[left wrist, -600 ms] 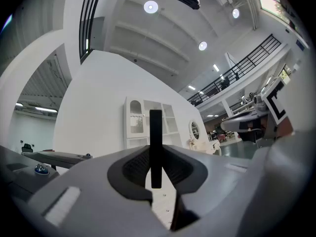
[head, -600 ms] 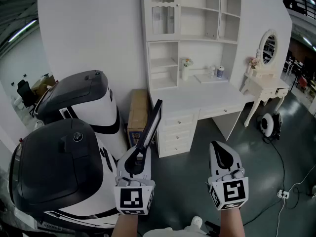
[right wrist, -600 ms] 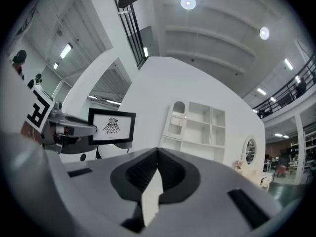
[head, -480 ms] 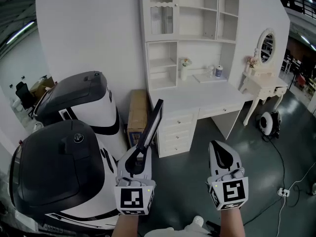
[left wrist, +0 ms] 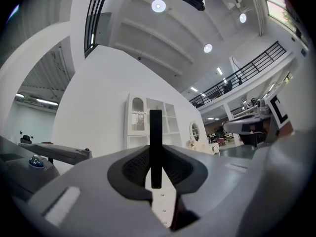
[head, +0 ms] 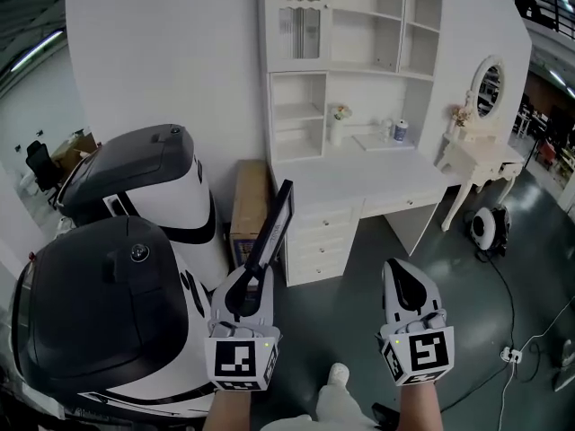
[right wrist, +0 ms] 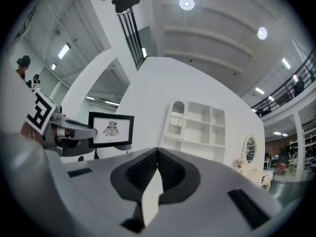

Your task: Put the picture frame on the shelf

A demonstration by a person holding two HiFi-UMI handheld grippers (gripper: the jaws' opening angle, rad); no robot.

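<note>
Grip first: the left gripper is clamped on the lower edge of the picture frame, its jaws pressed against the thin black moulding from both sides. The frame stands upright and edge-on in the left gripper view, and leans slightly to the right in the head view. From the right gripper view its face shows (a black bird figure on white paper).

The right gripper is empty, with its jaws closed tip to tip, and it is held level with the left one and well apart from it.

Ahead stands a white desk against the wall, and the shelf unit rises from its top. The frame is in the air, well short of both. A vase and a jar stand at the back of the desk. A cardboard box leans just beside the desk's left end.
</note>
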